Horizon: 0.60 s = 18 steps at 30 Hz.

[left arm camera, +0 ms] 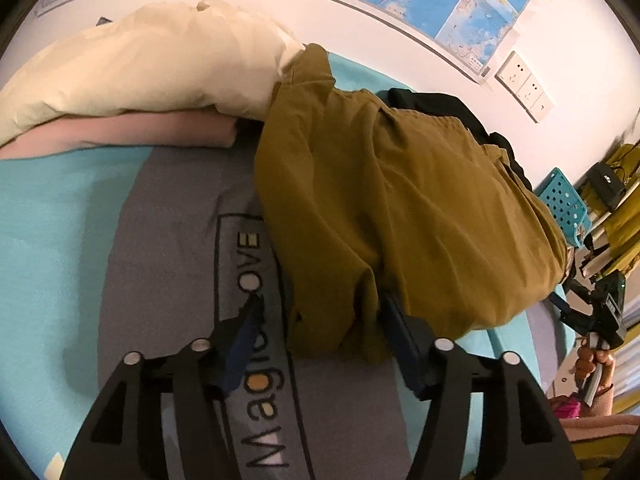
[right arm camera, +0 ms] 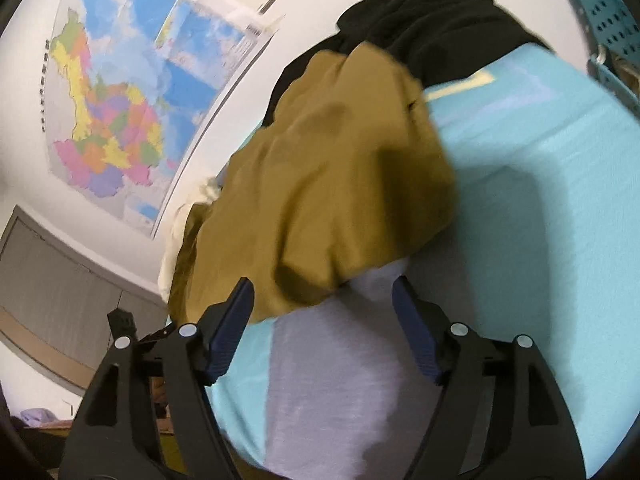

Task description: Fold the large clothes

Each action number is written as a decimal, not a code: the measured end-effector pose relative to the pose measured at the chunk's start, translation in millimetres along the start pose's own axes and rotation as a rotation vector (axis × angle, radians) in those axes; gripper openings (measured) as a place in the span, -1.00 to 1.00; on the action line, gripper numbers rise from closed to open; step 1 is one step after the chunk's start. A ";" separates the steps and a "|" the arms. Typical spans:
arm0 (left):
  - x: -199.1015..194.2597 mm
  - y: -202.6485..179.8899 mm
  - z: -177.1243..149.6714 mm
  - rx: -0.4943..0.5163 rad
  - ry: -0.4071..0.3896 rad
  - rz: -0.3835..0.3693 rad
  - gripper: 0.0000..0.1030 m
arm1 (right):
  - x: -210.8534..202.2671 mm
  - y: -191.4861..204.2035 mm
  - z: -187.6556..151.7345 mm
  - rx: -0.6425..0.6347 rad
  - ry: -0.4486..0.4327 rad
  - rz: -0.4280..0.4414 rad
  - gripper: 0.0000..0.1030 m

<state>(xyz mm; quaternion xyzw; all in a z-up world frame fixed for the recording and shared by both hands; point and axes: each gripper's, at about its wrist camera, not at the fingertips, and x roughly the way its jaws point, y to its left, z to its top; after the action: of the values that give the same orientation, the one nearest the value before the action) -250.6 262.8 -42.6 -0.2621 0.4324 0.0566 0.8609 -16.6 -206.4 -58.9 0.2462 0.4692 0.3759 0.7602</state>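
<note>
Near side of bed: grey printed garment [left arm camera: 168, 264] lay flat, open room above it.
Left: bare turquoise sheet [left arm camera: 48, 240], unobstructed.
Middle: mustard garment [left arm camera: 400, 208] heaped, blocking the way across.
Far left: cream pillow [left arm camera: 152, 68] on pink fold [left arm camera: 132, 136].
Behind: black garment [right arm camera: 432, 28] against wall [left arm camera: 360, 16].
Right edge: blue perforated basket [left arm camera: 564, 204] crowded the side.

"Magic LOVE" lettering, partly hidden, on the grey garment [left arm camera: 180, 240]
</note>
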 end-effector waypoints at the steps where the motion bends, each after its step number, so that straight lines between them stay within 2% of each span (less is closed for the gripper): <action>1: -0.4 0.0 -1.2 -0.003 0.004 -0.001 0.22 | 3.5 2.8 -1.2 -0.006 0.010 0.001 0.40; 4: -4.5 -2.3 -5.8 0.008 0.019 -0.008 0.24 | 21.0 16.8 -2.5 -0.050 0.026 -0.033 0.40; 7: -10.5 -0.9 -12.5 -0.006 0.034 -0.034 0.32 | 37.2 26.4 3.3 -0.054 0.039 -0.006 0.48; 8: -11.4 -0.1 -15.0 -0.016 0.047 -0.068 0.43 | 41.9 30.4 4.6 -0.071 0.039 -0.016 0.50; 9: -12.2 0.5 -19.1 -0.033 0.061 -0.135 0.47 | 45.7 33.0 5.4 -0.075 0.036 -0.019 0.53; 10: -11.9 -0.3 -20.8 -0.040 0.066 -0.161 0.48 | 48.4 34.4 6.7 -0.070 0.033 -0.021 0.53; 13: -9.1 -10.2 -26.3 -0.014 0.080 -0.207 0.51 | 50.1 32.6 9.9 -0.027 0.021 0.006 0.53; 15: -4.5 -16.4 -26.6 -0.017 0.079 -0.235 0.64 | 49.0 30.6 11.3 -0.005 0.015 0.028 0.53; 18: 4.2 -24.4 -22.6 -0.031 0.093 -0.293 0.65 | 46.5 27.4 11.5 0.024 0.004 0.052 0.53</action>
<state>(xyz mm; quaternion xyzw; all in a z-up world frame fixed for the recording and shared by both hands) -256.3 230.0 -47.0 -0.3378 0.4280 -0.0752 0.8349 -2.8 -153.0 -58.5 0.2667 0.4687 0.3905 0.7461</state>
